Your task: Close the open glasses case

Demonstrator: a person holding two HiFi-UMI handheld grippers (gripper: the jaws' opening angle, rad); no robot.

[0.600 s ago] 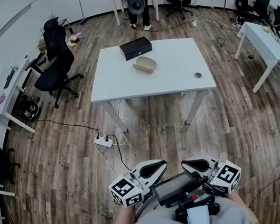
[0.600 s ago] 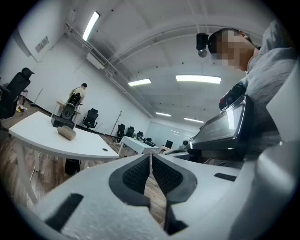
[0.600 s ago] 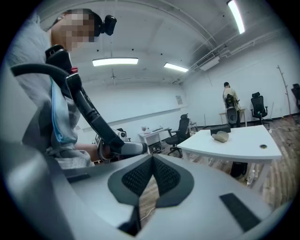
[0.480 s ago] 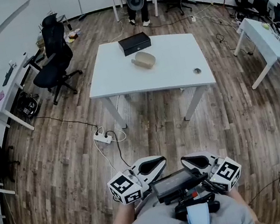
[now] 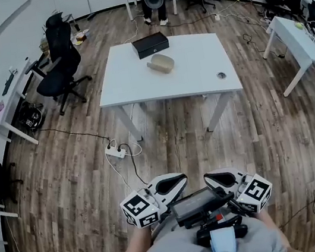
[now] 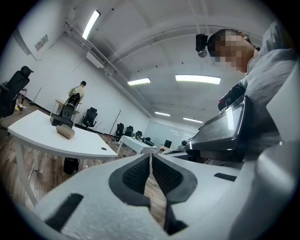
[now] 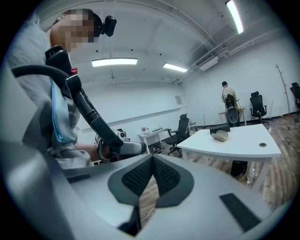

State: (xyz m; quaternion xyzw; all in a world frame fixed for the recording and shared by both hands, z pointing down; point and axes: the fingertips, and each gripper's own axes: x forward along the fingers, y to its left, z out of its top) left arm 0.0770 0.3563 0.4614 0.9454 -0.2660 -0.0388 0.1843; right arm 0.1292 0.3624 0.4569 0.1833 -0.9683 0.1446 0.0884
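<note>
Approach step; the case [image 5: 161, 63] lies on the far table [image 5: 197, 79]; left gripper [image 6: 151, 160] and right gripper [image 7: 153, 161] are closed and empty; next, I judge, walk closer.

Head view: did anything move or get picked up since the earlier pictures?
The view shifted slightly: the whole room slid a little up the picture. Nothing was taken or let go. The left gripper and right gripper stay shut and empty by the person's body; the glasses case still lies on the table.
</note>
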